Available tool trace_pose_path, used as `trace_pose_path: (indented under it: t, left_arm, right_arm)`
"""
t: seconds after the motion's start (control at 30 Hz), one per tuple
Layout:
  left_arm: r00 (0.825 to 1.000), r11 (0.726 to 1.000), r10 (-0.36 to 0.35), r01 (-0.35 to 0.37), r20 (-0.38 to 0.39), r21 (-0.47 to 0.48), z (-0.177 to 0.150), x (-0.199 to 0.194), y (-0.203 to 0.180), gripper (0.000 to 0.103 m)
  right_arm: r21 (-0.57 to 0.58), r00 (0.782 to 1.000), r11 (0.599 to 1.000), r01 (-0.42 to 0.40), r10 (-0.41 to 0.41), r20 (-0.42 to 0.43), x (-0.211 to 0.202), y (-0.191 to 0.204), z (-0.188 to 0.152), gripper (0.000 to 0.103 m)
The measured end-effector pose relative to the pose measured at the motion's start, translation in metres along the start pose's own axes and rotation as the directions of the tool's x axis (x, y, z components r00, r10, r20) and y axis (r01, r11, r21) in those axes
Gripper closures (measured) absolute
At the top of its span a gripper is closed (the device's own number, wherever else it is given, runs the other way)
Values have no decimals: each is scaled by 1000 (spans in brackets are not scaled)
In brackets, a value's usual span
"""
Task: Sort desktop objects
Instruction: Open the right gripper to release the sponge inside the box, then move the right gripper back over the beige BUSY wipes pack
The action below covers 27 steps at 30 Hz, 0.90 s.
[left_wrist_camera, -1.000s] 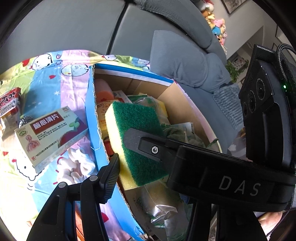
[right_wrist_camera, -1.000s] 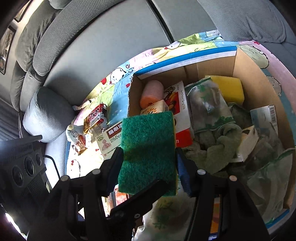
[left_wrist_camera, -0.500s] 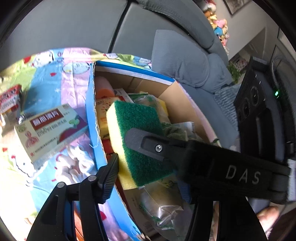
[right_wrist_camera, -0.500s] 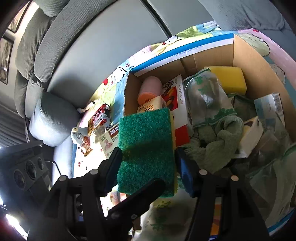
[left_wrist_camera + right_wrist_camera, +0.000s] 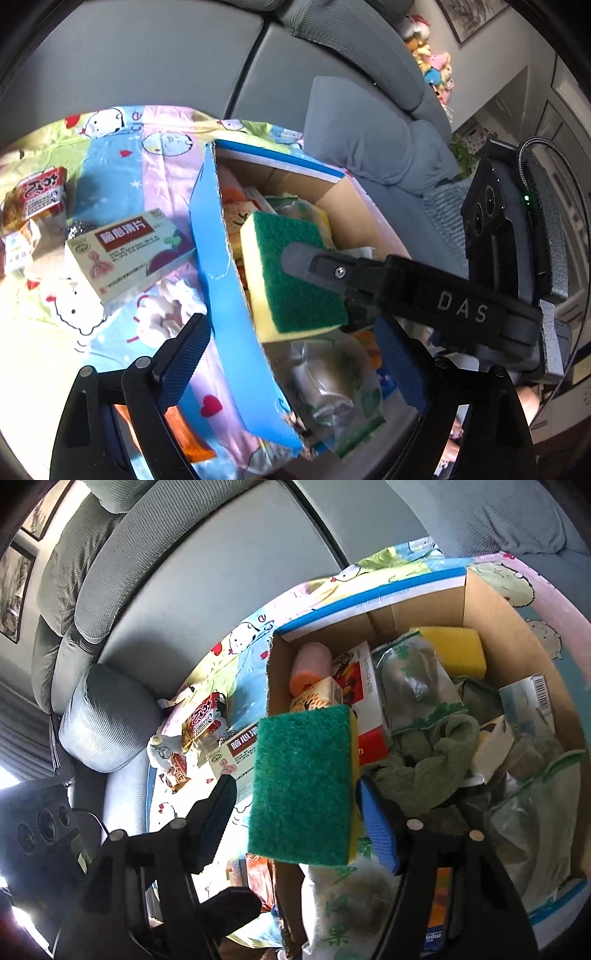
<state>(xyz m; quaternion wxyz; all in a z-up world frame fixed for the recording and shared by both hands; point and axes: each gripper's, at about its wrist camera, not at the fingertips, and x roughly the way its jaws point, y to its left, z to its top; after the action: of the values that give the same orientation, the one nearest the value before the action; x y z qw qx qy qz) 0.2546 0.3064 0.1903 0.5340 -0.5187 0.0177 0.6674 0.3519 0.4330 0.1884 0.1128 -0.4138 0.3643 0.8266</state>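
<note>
A green-and-yellow scouring sponge [image 5: 295, 284] [image 5: 303, 786] hangs over the open cardboard box [image 5: 210, 236] [image 5: 517, 635], above its near left corner. My left gripper [image 5: 291, 321] sits just below the sponge. Its jaws are opening wide, both pads well clear of it. My right gripper [image 5: 295, 779] straddles the sponge. Its jaws are opening: bright cloth shows between the left pad [image 5: 218, 812] and the sponge's edge, while the blue right pad [image 5: 376, 830] lies against the yellow side. In the left wrist view one right-gripper finger [image 5: 369, 273] crosses the sponge's green face.
The box holds a yellow sponge [image 5: 454, 650], a green cloth [image 5: 424, 764], a pink roll [image 5: 310, 664], cartons and foil bags [image 5: 413, 679]. Left of it, on the cartoon cloth [image 5: 155, 166], lie a medicine box [image 5: 125, 251] and a snack packet [image 5: 37, 195]. A grey sofa [image 5: 147, 55] stands behind.
My left jaws have swung wide off the sponge and that hand has drawn back a little. The right jaws have widened, leaving a gap at the left pad.
</note>
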Motion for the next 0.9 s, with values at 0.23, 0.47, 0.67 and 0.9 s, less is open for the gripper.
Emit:
trace_pose_path:
  t: [0.23, 0.47, 0.67, 0.9]
  left_arm:
    - [999, 1000, 0, 0, 38, 10, -6, -27, 3, 12]
    - [997, 1000, 22, -23, 78, 17, -20, -60, 14, 12]
    - [992, 997, 75, -75, 102, -1, -33, -89, 35, 12]
    - [978, 985, 173, -175, 120, 6, -62, -118, 65, 12]
  right_arm:
    - [-22, 998, 999, 35, -33, 54, -19, 12, -4, 33]
    - [-32, 995, 999, 22, -19, 94, -38, 23, -14, 32]
    - [-74, 990, 997, -31, 40, 132, -55, 45, -34, 31]
    - [-145, 990, 984, -105, 117, 77, -47, 81, -66, 31]
